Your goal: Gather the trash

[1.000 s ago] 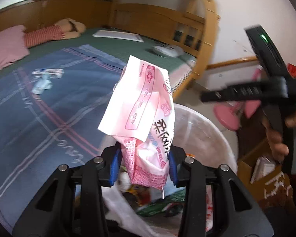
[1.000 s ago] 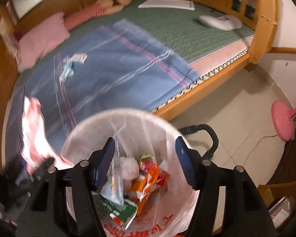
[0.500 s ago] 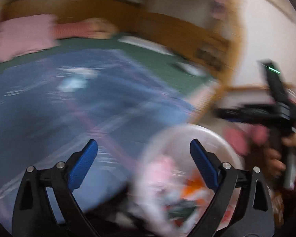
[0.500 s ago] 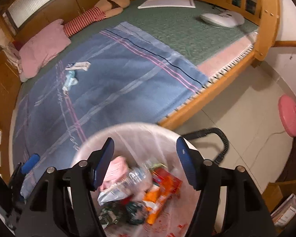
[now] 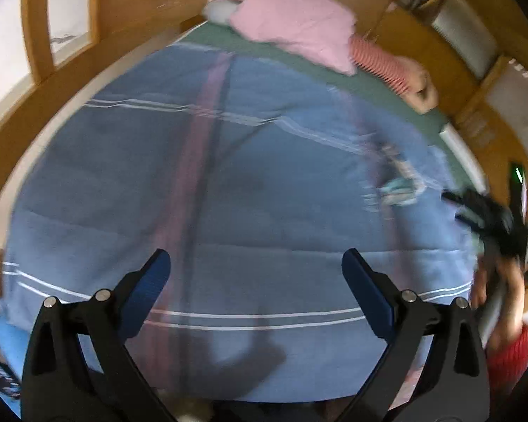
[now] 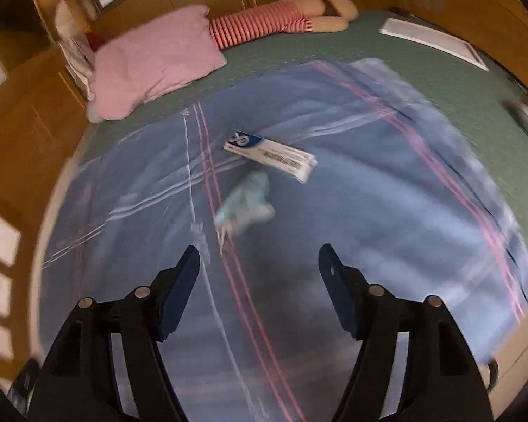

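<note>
Left tool emptied, gaping; swung over blanket

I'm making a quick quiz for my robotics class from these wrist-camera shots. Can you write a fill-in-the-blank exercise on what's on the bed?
1. The white carton and the crumpled wrapper lie on the ____ blanket.
2. The pillow near the headboard is ____.
3. Both the right gripper and the left gripper have their jaws ____.
4. The stuffed doll wears red and white ____.

Missing words: blue; pink; open; stripes
</note>
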`<state>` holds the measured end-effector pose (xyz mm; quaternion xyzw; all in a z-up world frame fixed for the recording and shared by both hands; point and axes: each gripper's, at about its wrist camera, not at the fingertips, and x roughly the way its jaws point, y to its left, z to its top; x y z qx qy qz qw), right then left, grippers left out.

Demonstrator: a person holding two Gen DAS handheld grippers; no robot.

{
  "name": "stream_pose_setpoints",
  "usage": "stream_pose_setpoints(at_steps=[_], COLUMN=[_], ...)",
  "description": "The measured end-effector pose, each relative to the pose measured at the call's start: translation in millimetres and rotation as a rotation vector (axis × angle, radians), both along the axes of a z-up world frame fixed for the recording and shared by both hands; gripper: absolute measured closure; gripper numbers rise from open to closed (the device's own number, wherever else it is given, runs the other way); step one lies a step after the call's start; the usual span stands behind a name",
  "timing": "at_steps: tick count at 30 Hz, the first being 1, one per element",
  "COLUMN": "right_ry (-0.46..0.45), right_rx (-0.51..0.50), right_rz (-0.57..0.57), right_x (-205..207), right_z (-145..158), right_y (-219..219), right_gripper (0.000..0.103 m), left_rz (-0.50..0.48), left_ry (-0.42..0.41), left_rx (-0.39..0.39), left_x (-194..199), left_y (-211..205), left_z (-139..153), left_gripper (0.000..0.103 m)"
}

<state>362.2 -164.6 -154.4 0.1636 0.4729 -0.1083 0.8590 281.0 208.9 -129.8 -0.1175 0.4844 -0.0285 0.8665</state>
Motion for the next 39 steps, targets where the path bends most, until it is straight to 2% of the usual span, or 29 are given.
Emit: stream_pose_setpoints(at_steps=[3,7,9,10,12,14,18,19,20,24,25,26,27,28,29,30,32,33,36,38,39], right_ry=[0.062,0.081,0.086,0.088,0.074,0.069,0.118,0.130,0.166,0.264,0.264,0.248,0.221,0.192,0.164,0.105,0.065,0.032,0.013,0.008,0.000], right_rx=[0.040,0.004,-0.024,-0.024,0.001,0.069,0.302,0.325,0.359,0.370,0.356,0.328,0.301,0.283,0.270,0.249,0.187,0.081,-0.097,-0.134,-0.166], right_rz=[-0.080,-0.127,-0.095,-0.080,-0.034,0.026,0.229,0.268,0.362,0.638,0.670,0.699,0.701,0.687,0.668,0.606,0.537,0.445,0.267,0.188,0.107], right_x=[49.4,76.4,81.7,83.9,80.6,74.4,44.4,40.9,30.4,4.2,1.4,-1.1,-1.4,0.6,3.2,13.8,25.7,41.0,71.0,82.2,90.3], right_z=[-40.7,-63.8,-71.5,-76.6,-78.0,-77.3,-76.7,-76.9,-77.7,-76.9,-74.3,-68.2,-60.9,-54.7,-49.3,-38.2,-31.7,-28.8,-35.0,-39.4,-42.9], right_y=[2.7,13.1,25.3,30.3,37.7,45.2,78.2,83.3,99.8,145.9,149.8,152.3,151.1,146.6,140.8,122.0,104.4,81.6,39.6,17.8,-5.0], right_gripper=[0.034,0.036,0.048,0.063,0.071,0.077,0.077,0.077,0.077,0.077,0.074,0.064,0.057,0.040,0.030,0.028,0.021,0.020,0.020,0.020,0.020], left_rz=[0.021,0.034,0.046,0.051,0.076,0.113,0.194,0.208,0.225,0.259,0.263,0.264,0.264,0.262,0.258,0.250,0.241,0.243,0.259,0.268,0.265], left_ry=[0.052,0.114,0.128,0.130,0.131,0.131,0.139,0.140,0.142,0.158,0.160,0.161,0.161,0.158,0.155,0.151,0.151,0.154,0.163,0.166,0.168], left_rx=[0.044,0.010,-0.008,-0.020,-0.049,-0.068,-0.094,-0.096,-0.097,-0.117,-0.124,-0.127,-0.122,-0.115,-0.108,-0.102,-0.105,-0.110,-0.135,-0.146,-0.149], left_x=[8.0,15.1,19.0,18.1,18.8,16.2,16.5,17.8,19.1,20.1,19.9,19.7,17.6,15.6,16.0,15.6,13.5,13.4,12.7,13.5,14.2], left_y=[10.0,21.7,25.1,28.4,33.8,38.2,49.5,51.7,54.5,62.3,64.2,64.3,64.1,63.6,62.7,61.4,61.1,62.3,66.9,67.8,66.4], left_z=[-11.1,-22.0,-24.8,-26.3,-26.8,-27.2,-32.1,-33.3,-34.8,-39.1,-39.4,-39.5,-38.8,-38.3,-38.0,-37.0,-36.5,-36.6,-37.5,-38.5,-39.1], left_gripper=[0.005,0.005,0.005,0.005,0.005,0.004,0.004,0.004,0.004,0.004,0.004,0.004,0.004,0.004,0.004,0.004,0.004,0.004,0.004,0.004,0.004])
